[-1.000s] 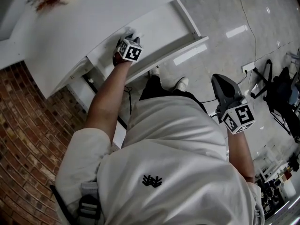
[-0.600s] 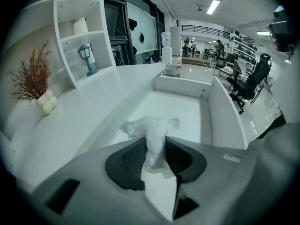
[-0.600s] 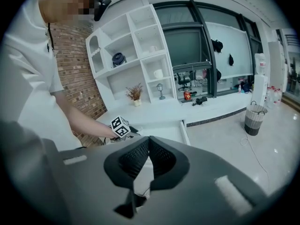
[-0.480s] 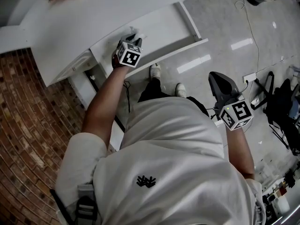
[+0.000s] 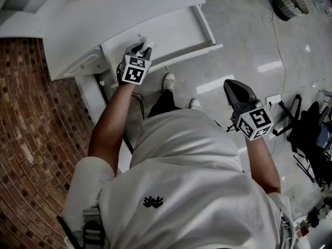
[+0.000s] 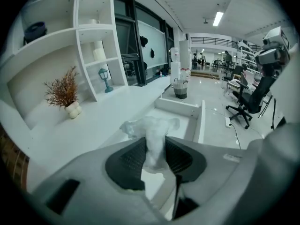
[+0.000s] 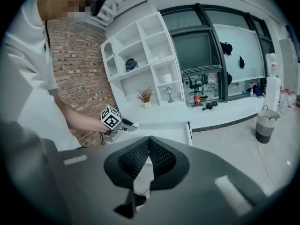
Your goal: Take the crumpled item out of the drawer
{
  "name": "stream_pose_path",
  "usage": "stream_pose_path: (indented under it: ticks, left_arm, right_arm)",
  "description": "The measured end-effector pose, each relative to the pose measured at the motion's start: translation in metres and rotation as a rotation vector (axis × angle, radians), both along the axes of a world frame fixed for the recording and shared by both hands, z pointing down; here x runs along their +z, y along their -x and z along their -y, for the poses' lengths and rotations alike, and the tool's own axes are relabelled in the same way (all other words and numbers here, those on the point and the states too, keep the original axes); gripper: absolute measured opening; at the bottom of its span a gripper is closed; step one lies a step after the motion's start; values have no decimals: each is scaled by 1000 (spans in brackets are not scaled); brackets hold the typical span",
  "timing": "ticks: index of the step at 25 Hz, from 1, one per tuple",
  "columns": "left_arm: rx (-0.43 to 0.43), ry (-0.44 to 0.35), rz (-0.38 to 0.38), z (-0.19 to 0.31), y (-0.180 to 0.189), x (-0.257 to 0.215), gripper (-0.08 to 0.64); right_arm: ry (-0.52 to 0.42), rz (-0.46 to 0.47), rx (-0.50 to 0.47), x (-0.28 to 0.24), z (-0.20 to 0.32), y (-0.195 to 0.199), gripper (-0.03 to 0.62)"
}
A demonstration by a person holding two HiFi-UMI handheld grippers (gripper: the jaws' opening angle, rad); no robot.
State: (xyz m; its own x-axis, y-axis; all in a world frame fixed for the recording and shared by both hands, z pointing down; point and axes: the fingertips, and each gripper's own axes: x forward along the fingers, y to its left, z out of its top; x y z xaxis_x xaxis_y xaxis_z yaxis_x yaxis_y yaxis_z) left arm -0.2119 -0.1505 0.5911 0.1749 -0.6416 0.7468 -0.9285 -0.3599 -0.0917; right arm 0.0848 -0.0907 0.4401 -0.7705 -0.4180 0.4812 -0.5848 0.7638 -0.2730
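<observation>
A crumpled white item [image 6: 152,137] is pinched between the jaws of my left gripper [image 6: 153,159] and sticks out past their tips. In the head view the left gripper [image 5: 139,46] holds the crumpled item [image 5: 146,41] just above the open white drawer [image 5: 202,26] at its near left corner. The right gripper view shows the left gripper [image 7: 123,124] from the side, over the drawer [image 7: 180,134]. My right gripper [image 5: 237,93] hangs over the floor to the right, away from the drawer. Its jaws meet at the tips [image 7: 149,139] with nothing between them.
The white counter [image 5: 119,9] over the drawer carries a dried-plant vase [image 6: 65,92]. White shelves [image 6: 101,36] stand behind it. A brick wall [image 5: 31,118] is to the left. A wicker basket [image 5: 288,3], a floor cable [image 5: 277,40] and office chairs [image 6: 251,95] stand on the glossy floor.
The left gripper has lifted a little with the crumpled item still in it, and stands slightly nearer the drawer's left corner. The right gripper has drifted slightly up and left in the head view.
</observation>
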Motion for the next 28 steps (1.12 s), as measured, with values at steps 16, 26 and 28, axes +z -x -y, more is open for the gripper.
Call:
stream_pose_path:
  ticks: [16, 26, 28]
  left_arm:
    - [-113, -144, -91, -103, -60, -105, 120]
    - [-110, -181, -143, -153, -105, -135, 120]
    - [-109, -187, -150, -160, -113, -141, 120]
  right_arm:
    - [-19, 61, -157, 5, -39, -34, 12]
    - [-47, 69, -192, 2, -58, -52, 12]
    - [-53, 72, -197, 0, -60, -55, 12]
